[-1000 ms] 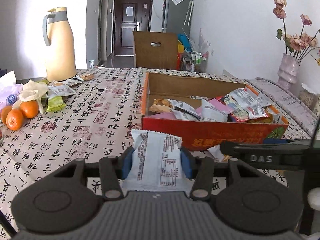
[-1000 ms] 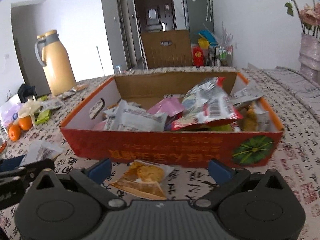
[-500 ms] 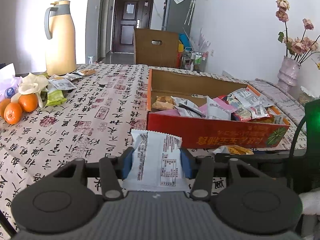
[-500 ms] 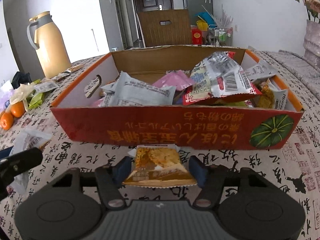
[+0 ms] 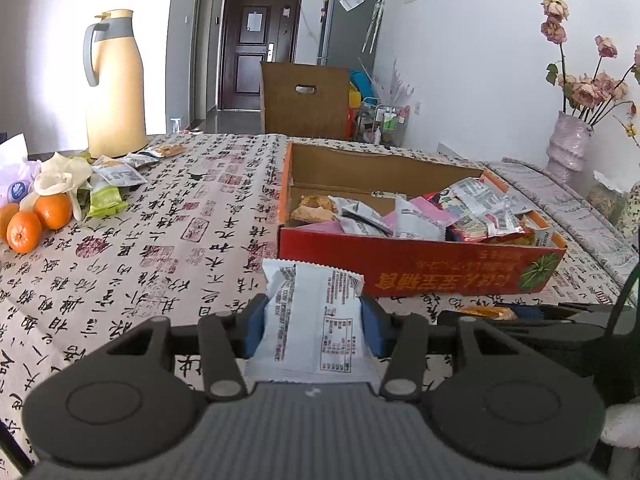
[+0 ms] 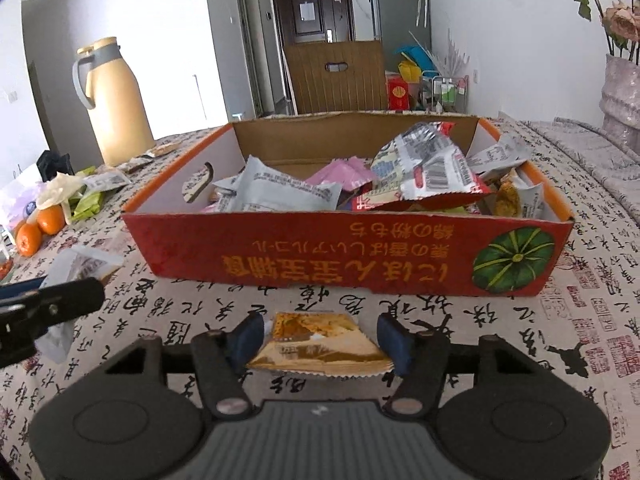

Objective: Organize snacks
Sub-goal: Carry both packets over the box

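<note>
Left hand-held gripper (image 5: 316, 322): one, clamped on one white snack packet (image 5: 316, 316), held above the worktop just in front of the box.
Right hand-held gripper (image 6: 322, 338): one, pads closed against one orange snack packet (image 6: 320, 344), near the box's front wall.
Box (image 6: 344, 258): one red cardboard tray, heaped with packets.
Oranges (image 5: 36, 220): three visible at the left edge.
Thermos (image 5: 114, 84): one, far left, loose packets beside it.
Worktop (image 5: 160, 240): calligraphy-print cloth; bare stretch left of the box.
Room: door, chair, vase of flowers at right.
</note>
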